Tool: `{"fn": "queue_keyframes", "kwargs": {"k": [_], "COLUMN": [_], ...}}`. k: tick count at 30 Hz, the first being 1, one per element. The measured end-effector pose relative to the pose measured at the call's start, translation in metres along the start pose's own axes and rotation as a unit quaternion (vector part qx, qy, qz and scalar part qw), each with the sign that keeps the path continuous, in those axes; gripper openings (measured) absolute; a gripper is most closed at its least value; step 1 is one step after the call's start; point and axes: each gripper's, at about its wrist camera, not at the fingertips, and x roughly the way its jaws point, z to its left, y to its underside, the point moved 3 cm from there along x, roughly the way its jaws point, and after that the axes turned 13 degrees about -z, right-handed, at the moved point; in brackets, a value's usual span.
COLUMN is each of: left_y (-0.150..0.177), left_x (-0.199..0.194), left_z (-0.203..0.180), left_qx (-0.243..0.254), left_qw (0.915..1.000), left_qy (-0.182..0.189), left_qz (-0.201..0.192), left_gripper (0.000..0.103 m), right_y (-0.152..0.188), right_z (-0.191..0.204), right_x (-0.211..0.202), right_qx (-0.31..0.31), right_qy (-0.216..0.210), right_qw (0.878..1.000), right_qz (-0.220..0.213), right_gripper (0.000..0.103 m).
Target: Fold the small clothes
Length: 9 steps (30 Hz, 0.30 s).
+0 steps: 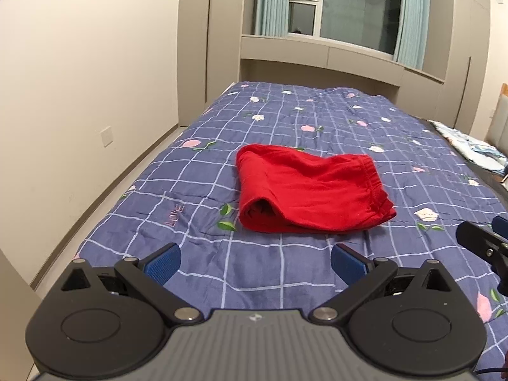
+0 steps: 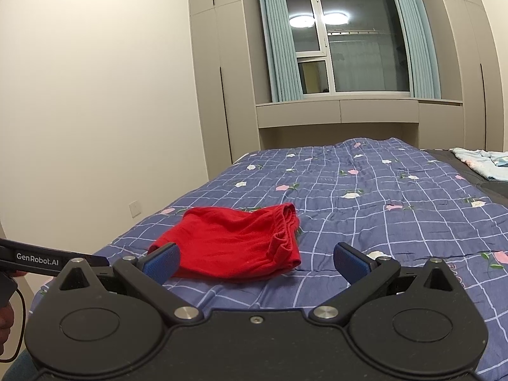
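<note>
A pair of small red shorts [image 1: 308,190] lies folded over on the blue checked quilt [image 1: 254,260], its elastic waistband to the right. My left gripper [image 1: 255,266] hovers open just short of the shorts, nothing between its blue pads. In the right wrist view the same red shorts [image 2: 231,244] lie ahead and left of centre. My right gripper [image 2: 257,262] is open too, its left pad [image 2: 162,263] in front of the near edge of the cloth; I cannot tell whether it touches. The right gripper's tip [image 1: 485,244] shows at the left view's right edge.
The quilt [image 2: 381,209] covers a bed that runs back to beige built-in cabinets [image 2: 336,114] under a window. A wall [image 1: 79,95] runs close along the left side. A pale patterned cloth [image 2: 479,158] lies at the bed's far right. The left gripper's body [image 2: 41,258] and a hand show at left.
</note>
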Motion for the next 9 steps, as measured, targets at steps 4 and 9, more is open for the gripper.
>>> {"fn": "queue_keyframes", "kwargs": {"k": [4,9], "left_y": [0.0008,0.0016], "left_x": [0.0025,0.0057], "left_z": [0.0018,0.0014], "left_qx": [-0.011,-0.019], "left_qw": [0.9998,0.9996], "left_qy": [0.013,0.018], "left_qz": [0.004,0.007], "left_gripper": [0.102,0.102], "right_y": [0.0027,0.0062], "right_z": [-0.0024,-0.0048], "right_x": [0.0017,0.0062], "right_qx": [0.001,0.003], "right_qy": [0.001,0.002], "right_qw": [1.000,1.000], "right_qz": [0.004,0.011], "right_gripper": [0.102,0.102]}}
